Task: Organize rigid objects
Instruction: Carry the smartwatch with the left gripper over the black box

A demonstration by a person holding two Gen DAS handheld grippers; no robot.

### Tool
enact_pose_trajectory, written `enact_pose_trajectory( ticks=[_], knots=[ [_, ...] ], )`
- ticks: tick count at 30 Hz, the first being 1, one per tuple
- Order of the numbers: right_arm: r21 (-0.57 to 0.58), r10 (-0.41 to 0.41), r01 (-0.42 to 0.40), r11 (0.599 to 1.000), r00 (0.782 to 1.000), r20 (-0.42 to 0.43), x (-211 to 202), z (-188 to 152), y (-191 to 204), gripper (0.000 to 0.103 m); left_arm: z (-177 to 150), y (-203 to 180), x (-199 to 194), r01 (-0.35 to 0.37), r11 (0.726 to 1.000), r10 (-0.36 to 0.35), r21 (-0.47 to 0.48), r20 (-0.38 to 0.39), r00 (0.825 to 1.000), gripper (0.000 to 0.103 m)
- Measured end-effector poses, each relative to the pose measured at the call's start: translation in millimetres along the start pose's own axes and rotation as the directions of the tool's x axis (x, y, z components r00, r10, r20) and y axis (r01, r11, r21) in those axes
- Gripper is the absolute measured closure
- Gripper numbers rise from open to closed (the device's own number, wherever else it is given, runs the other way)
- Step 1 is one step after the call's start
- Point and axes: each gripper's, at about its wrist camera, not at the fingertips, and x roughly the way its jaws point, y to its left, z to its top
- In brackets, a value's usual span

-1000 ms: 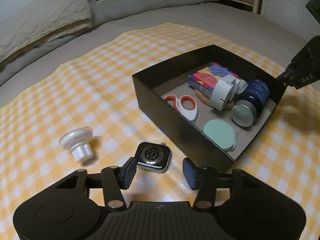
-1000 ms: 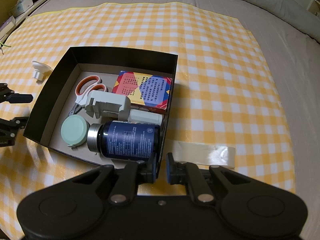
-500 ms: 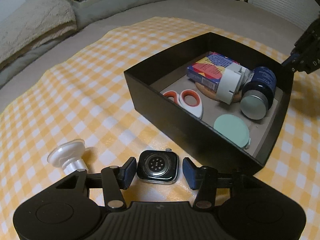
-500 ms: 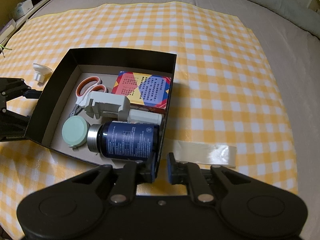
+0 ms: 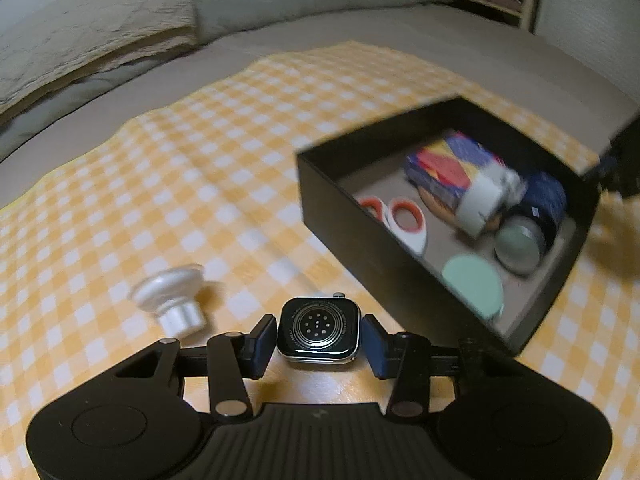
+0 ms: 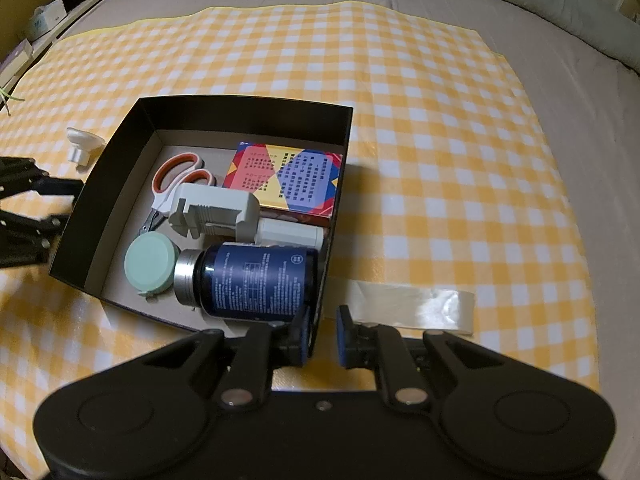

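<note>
The left gripper (image 5: 319,338) has its jaws spread around a strapless watch body (image 5: 319,335) lying sensor side up on the checked yellow cloth (image 5: 200,184), each pad a sliver off its sides, with a white knob-shaped piece (image 5: 174,300) just to its left. The right gripper (image 6: 323,334) straddles the near right corner of the black box (image 6: 248,106), jaws narrowly parted with a gap showing. Inside lie a blue bottle (image 6: 256,282), a mint round case (image 6: 150,264), orange-handled scissors (image 6: 180,176) and a colourful carton (image 6: 286,178); a tape strip (image 6: 412,306) lies right of the box.
</note>
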Motion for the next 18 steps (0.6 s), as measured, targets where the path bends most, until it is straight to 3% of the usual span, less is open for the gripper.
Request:
enact_pose_trajectory(
  ticks=[7,13,18],
  knots=[
    [-0.007,-0.005,0.005,1.0,1.0,0.001,0,0,2,0.09,22,6,-29,-0.011,0.992,0.019,-0.125,0.064,0.998,0.056],
    [-0.019,-0.008,0.008,1.0,1.0,0.003,0,0,4,0.09,48,-11,-44,0.049,0.984,-0.027,-0.169,0.13,0.991,0.056],
    [-0.014,-0.002,0.002,1.0,1.0,0.003,0,-1,4,0.092,66,-31,-34,0.096,0.974,-0.069,-0.205,0.132,0.989,0.056]
  ],
)
